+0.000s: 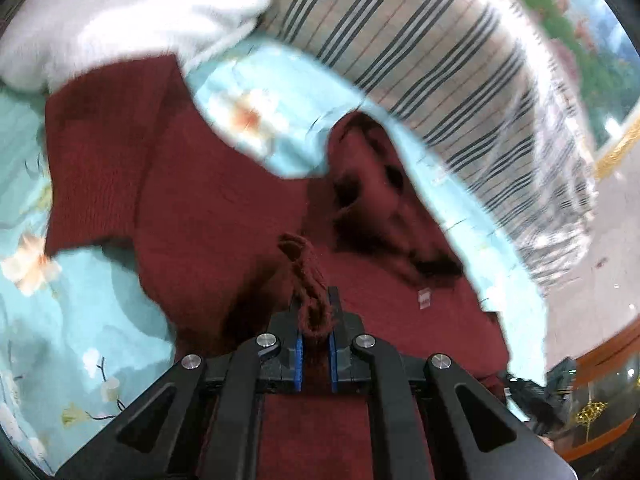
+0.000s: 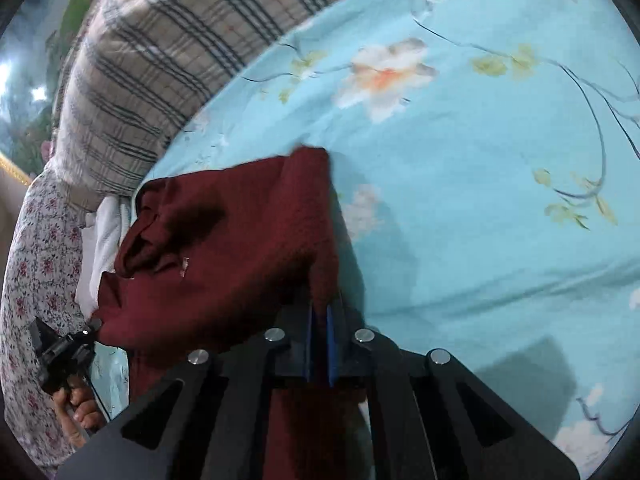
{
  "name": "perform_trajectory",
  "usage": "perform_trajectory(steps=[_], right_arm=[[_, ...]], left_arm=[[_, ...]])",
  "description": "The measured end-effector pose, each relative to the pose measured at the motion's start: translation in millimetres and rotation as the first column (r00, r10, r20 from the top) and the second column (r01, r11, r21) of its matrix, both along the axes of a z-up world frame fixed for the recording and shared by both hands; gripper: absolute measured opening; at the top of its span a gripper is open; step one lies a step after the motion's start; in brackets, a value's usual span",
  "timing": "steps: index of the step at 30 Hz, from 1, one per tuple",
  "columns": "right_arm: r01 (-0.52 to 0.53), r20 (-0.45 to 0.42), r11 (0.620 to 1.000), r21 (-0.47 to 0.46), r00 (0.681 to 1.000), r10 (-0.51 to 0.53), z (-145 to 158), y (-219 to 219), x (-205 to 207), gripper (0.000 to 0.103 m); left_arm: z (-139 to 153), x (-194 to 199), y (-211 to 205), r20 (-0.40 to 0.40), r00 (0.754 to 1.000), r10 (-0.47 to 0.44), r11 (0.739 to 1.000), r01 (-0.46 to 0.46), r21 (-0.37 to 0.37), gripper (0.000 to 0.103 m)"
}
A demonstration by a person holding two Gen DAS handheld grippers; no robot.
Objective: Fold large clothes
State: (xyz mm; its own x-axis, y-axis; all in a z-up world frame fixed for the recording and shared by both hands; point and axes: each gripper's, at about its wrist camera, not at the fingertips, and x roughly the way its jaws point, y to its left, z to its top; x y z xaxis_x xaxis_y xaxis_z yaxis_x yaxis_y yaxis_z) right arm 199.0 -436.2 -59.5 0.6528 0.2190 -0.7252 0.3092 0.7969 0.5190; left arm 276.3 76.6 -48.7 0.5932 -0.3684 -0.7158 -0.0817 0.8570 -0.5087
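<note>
**Both jaws pinched the sweater's edges**

While the left gripper (image 1: 316, 320) clamped a bunched hem of the maroon sweater (image 1: 224, 216), the right gripper (image 2: 320, 320) gripped another edge. Beyond and right of its jaws, the floral bedsheet (image 2: 480, 200) lay open; a plaid blanket (image 2: 160, 60) bordered it.

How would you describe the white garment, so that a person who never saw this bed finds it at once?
Start at the blue floral bedsheet, below the plaid pillow. The white garment lies at the far end of the dark red sweater. It is the only plain white, fluffy cloth there.
</note>
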Motion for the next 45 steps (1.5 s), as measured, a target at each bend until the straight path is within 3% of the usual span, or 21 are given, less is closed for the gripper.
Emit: perform_trajectory(steps=[2,5,9,11,13,17,18,20,22,23,26,27,28,29,33,35,37,39,40,42,45], right_arm=[[-0.002,-0.041,0.999,-0.033,0.999,0.001,-3.4,3.2,2.4,0.007],[0.017,-0.028,0.996,-0.086,0.999,-0.019,7.7,6.7,-3.0,0.011],[0.000,-0.012,0.993,-0.120,1.000,-0.001,18.4,8.9,-5.4,0.015],[-0.004,-0.026,0.993,-0.120,1.000,0.001,17.2,12.5,-1.4,0.019],[0.022,-0.013,0.984,-0.176,1.000,-0.025,23.8,21.7,-8.5,0.019],[-0.107,0.087,0.960,-0.257,0.987,0.134,41.7,66.5,-31.6,0.019],[-0.170,0.057,0.925,-0.340,0.978,0.201,41.6,85.8,-31.1,0.020],[-0.231,-0.011,0.841,-0.490,0.966,0.260,37.2,108.9,-25.2,0.028],[-0.300,-0.081,0.733,-0.610,0.945,0.318,27.7,127.4,-13.0,0.040],[-0.323,-0.103,0.708,-0.628,0.936,0.335,24.1,131.7,-8.4,0.041],[-0.408,-0.208,0.592,-0.695,0.902,0.378,3.9,144.6,8.0,0.041],[-0.427,-0.250,0.562,-0.708,0.896,0.366,-3.4,144.6,12.8,0.034],[-0.429,-0.257,0.556,-0.712,0.896,0.362,-4.8,143.6,14.0,0.021],[-0.417,-0.236,0.581,-0.699,0.901,0.364,-0.2,138.4,12.0,0.004],[-0.305,0.037,0.810,-0.501,0.927,0.373,50.4,90.5,-23.2,0.004],[-0.330,0.027,0.833,-0.443,0.924,0.380,53.3,80.1,-28.5,0.004],[-0.419,-0.070,0.796,-0.438,0.898,0.434,39.6,83.1,-30.3,0.004],[-0.458,-0.111,0.788,-0.412,0.883,0.455,28.3,88.5,-32.9,0.013],[-0.465,-0.103,0.796,-0.386,0.880,0.464,26.4,89.5,-35.9,0.016],[-0.453,-0.038,0.825,-0.339,0.882,0.469,31.5,86.8,-41.0,0.034],[-0.384,0.098,0.883,-0.270,0.902,0.421,46.2,75.9,-41.1,0.040]], left_arm=[[-18.2,3.5,-1.6,-0.045,0.999,-0.005,1.000,0.005,-0.010,0.008],[-32.6,0.1,1.2,-0.070,0.998,-0.004,1.000,0.002,-0.026,0.008],[-32.5,2.4,5.9,-0.053,0.998,-0.036,0.998,0.033,-0.047,0.019],[-32.2,7.7,1.2,-0.052,0.996,-0.068,0.997,0.066,-0.030,0.030],[-32.5,12.7,-7.2,-0.056,0.992,-0.111,0.994,0.111,-0.010,0.031],[-34.5,17.0,-22.3,-0.055,0.986,-0.154,0.986,0.158,0.061,0.030],[-35.0,18.1,-24.5,-0.056,0.986,-0.157,0.984,0.161,0.079,0.028],[-33.5,20.0,-26.4,-0.045,0.987,-0.154,0.981,0.158,0.111,0.011],[-29.6,22.1,-25.5,-0.028,0.988,-0.150,0.980,0.153,0.130,0.010],[-28.3,23.2,-25.8,-0.021,0.988,-0.150,0.979,0.152,0.134,0.008],[-22.8,26.0,-26.9,-0.009,0.988,-0.153,0.976,0.152,0.158,0.008],[-21.0,26.7,-28.2,-0.006,0.988,-0.156,0.975,0.155,0.161,0.008],[-18.9,26.6,-28.6,-0.003,0.987,-0.158,0.974,0.156,0.162,0.007],[-15.4,25.6,-28.7,0.002,0.987,-0.161,0.974,0.159,0.161,0.007],[-1.4,14.7,-20.4,0.036,0.986,-0.164,0.977,0.157,0.144,0.007],[-5.8,14.3,-18.4,0.020,0.986,-0.164,0.977,0.160,0.144,0.007],[-14.6,15.1,-18.0,-0.005,0.987,-0.158,0.977,0.157,0.146,0.007],[-22.6,12.7,-16.5,-0.024,0.988,-0.153,0.979,0.155,0.136,0.007],[-24.9,11.5,-17.2,-0.025,0.988,-0.151,0.978,0.153,0.140,0.007],[-28.5,8.0,-15.9,-0.025,0.989,-0.148,0.976,0.151,0.156,0.007],[-31.2,7.4,-14.3,-0.027,0.989,-0.145,0.974,0.148,0.172,0.007]])
